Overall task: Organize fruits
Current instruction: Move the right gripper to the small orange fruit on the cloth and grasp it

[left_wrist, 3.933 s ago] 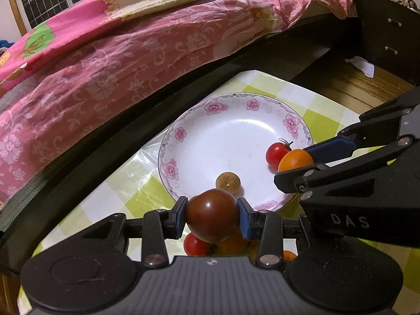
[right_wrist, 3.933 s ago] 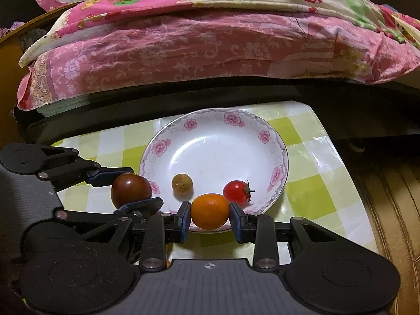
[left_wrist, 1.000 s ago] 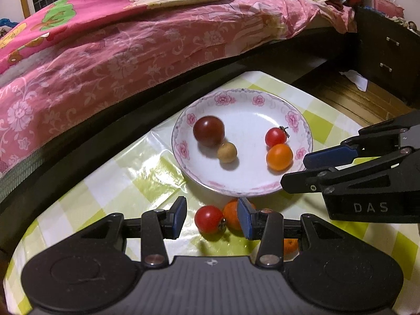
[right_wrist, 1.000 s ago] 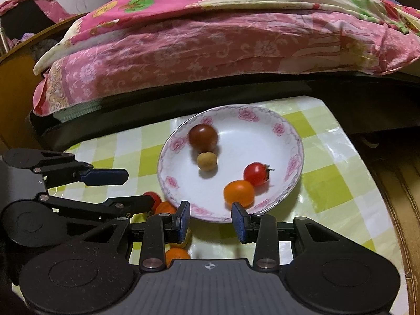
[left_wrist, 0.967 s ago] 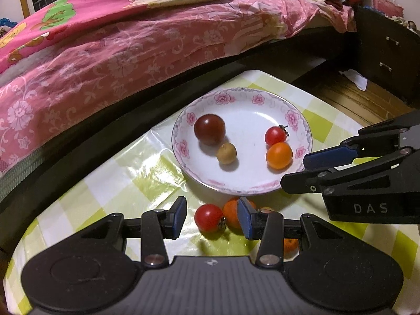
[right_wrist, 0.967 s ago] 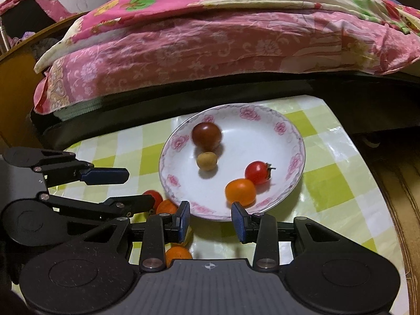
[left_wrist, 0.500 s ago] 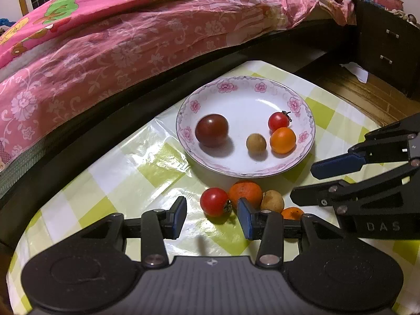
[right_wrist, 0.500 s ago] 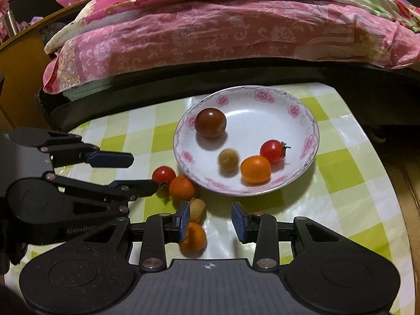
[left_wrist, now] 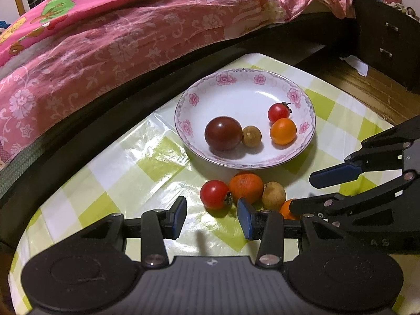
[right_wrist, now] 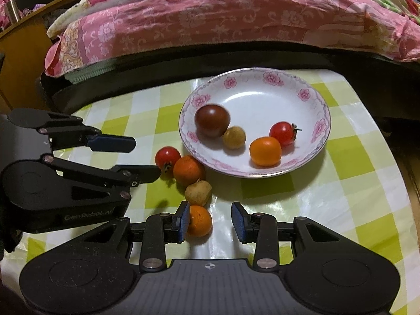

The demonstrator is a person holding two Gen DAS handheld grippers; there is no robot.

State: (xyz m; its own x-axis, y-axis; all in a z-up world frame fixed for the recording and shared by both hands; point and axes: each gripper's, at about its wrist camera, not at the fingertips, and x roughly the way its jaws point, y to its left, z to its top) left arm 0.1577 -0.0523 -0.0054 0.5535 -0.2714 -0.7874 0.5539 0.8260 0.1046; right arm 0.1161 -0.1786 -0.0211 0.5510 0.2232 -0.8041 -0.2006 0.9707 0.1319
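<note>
Below: checked surface (left_wrist: 147, 162) beside a bed (left_wrist: 110, 34).
Plate (left_wrist: 302, 147) holds four fruits; four more (right_wrist: 189, 170) lie on the cloth. Left hand-held gripper (left_wrist: 211, 216) and right hand-held gripper (right_wrist: 210, 220) both released, empty.

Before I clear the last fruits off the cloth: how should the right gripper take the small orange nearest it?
Grip the small orange across its round middle, coming from above. The right gripper stands open just over it; the brown fruit crowds its far side.

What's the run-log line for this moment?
left gripper: open, empty | right gripper: open, empty | plate: four fruits | tablecloth: four fruits left
</note>
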